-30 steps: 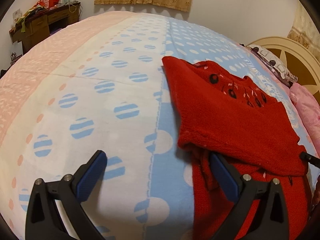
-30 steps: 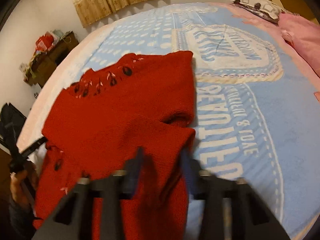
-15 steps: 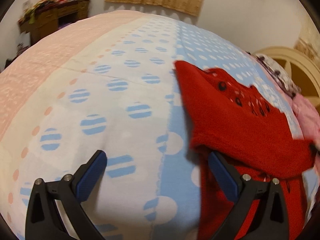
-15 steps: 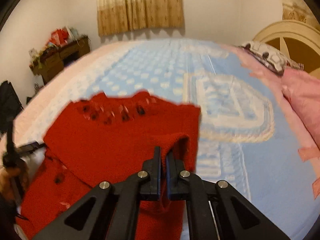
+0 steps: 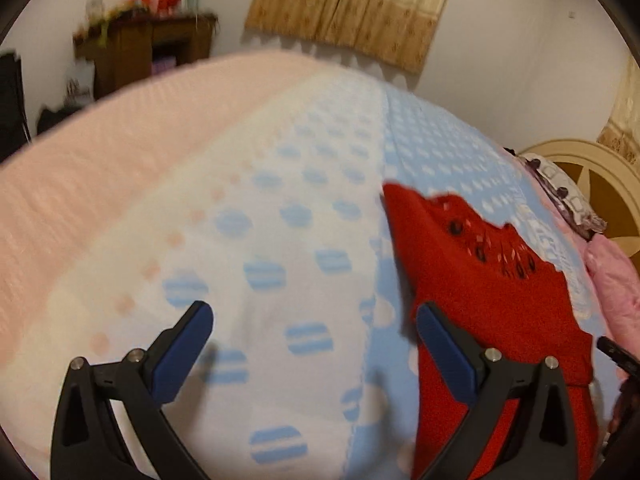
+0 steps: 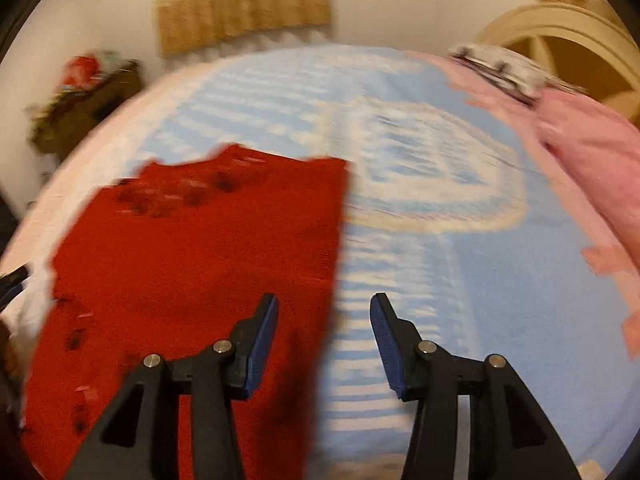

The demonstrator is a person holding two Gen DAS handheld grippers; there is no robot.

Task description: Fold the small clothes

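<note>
A small red knitted sweater [image 6: 192, 256] with dark buttons lies flat on the bed, its sides folded inward; the left wrist view shows the sweater [image 5: 492, 292] at the right. My right gripper [image 6: 324, 312] hovers over the sweater's right edge, its jaws opening, and nothing is pinched between the blue pads. My left gripper [image 5: 316, 320] hangs open above the dotted blanket, its right finger [image 5: 444, 344] over the sweater's left edge and its left finger over bare blanket.
The bed carries a blue, white and pink blanket [image 6: 440, 184]. Pink bedding [image 6: 588, 152] and a patterned pillow [image 6: 504, 68] sit by the cream headboard [image 6: 560, 36] at the right. A cluttered wooden desk [image 5: 148, 48] stands by the far wall under curtains [image 5: 352, 4].
My right gripper let go of the sweater's folded edge and its jaws spread apart; the fold now lies flat. My left gripper drew back and rose, staying open.
</note>
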